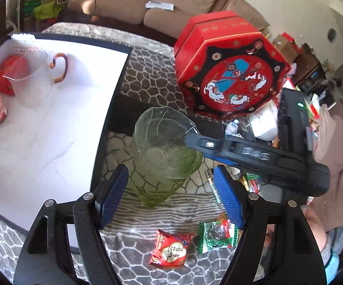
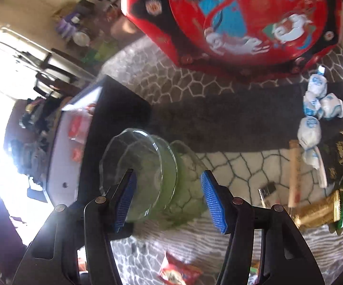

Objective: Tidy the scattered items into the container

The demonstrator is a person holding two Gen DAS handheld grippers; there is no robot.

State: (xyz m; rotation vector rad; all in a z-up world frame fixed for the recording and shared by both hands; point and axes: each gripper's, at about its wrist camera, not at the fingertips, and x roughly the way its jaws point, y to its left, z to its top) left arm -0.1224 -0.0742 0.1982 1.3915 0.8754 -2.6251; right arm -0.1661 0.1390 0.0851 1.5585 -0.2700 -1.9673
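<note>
Left wrist view: the left gripper (image 1: 170, 193) is open with nothing in it. A green glass bowl (image 1: 164, 152) sits on the patterned tabletop (image 1: 147, 71), just past its blue pads. The white container (image 1: 52, 123) is on the left, with a glass mug (image 1: 37, 73) and red boxes (image 1: 5, 76) inside. The right gripper (image 1: 192, 140) reaches over the bowl's rim.

Right wrist view: the right gripper (image 2: 169, 200) is open too. The bowl (image 2: 147, 173) lies between its pads, not squeezed. A red tin (image 2: 242, 19) stands behind.

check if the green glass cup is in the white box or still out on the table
Out. The green glass cup stands on the patterned table cover, beside the white box, whose black wall lies between them.
</note>
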